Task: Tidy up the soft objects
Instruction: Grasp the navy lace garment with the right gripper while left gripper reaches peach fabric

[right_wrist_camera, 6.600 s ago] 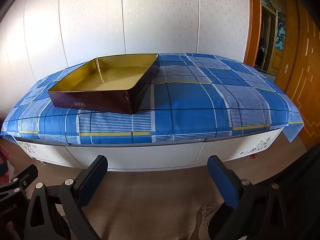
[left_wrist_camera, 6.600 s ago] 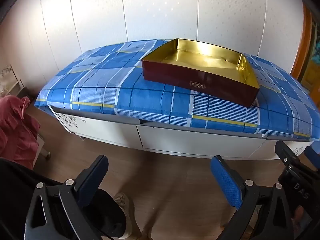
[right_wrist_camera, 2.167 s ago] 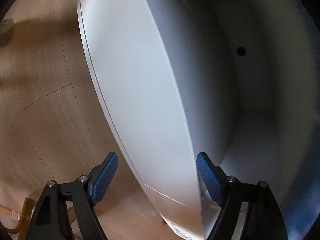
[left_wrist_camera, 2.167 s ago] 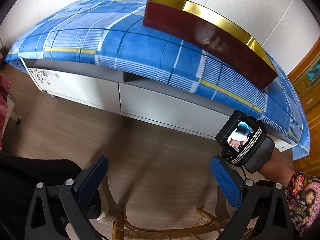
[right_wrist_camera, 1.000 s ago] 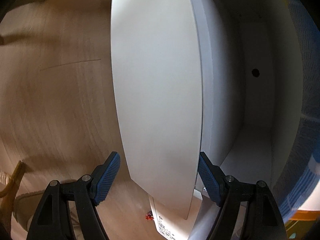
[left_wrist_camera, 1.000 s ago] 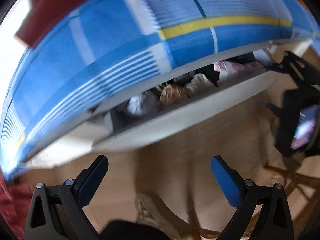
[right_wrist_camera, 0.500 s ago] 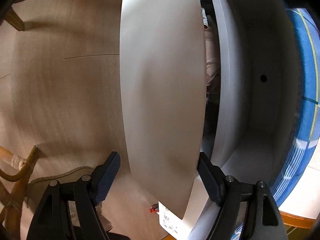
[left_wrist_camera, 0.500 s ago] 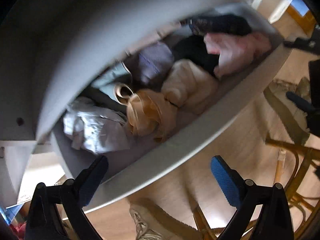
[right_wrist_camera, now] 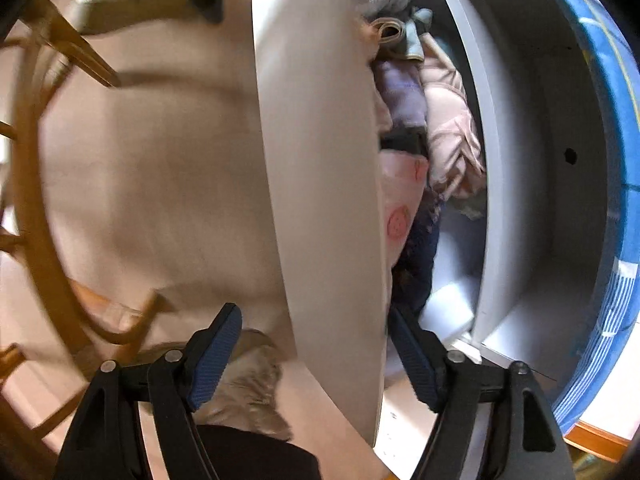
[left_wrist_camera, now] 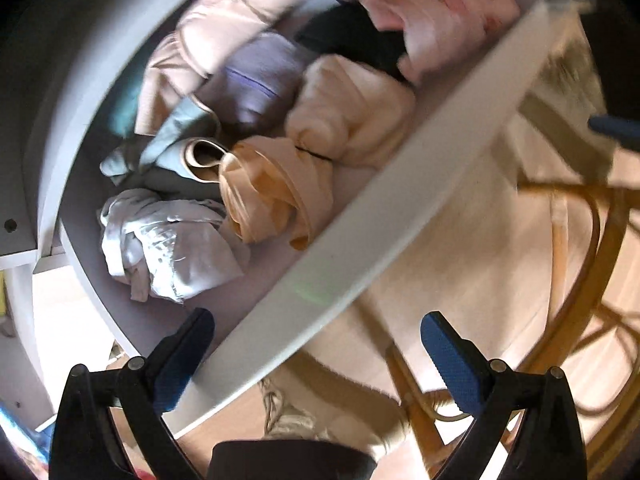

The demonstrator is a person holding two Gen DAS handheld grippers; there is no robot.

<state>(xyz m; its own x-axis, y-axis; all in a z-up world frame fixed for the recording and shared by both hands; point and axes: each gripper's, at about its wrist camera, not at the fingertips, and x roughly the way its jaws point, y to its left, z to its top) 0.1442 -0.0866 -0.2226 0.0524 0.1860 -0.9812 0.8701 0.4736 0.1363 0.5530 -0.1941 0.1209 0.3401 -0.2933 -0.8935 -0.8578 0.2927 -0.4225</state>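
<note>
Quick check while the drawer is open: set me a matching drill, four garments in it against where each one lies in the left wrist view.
Things:
1. white crumpled cloth
2. pink garment
3. orange-tan garment
4. lavender garment

Places in the drawer:
A. far right end
B. left end, nearest the left gripper
C. middle, against the front panel
D. toward the back, behind the cream bundle

Pairs: 1-B, 2-A, 3-C, 4-D
</note>
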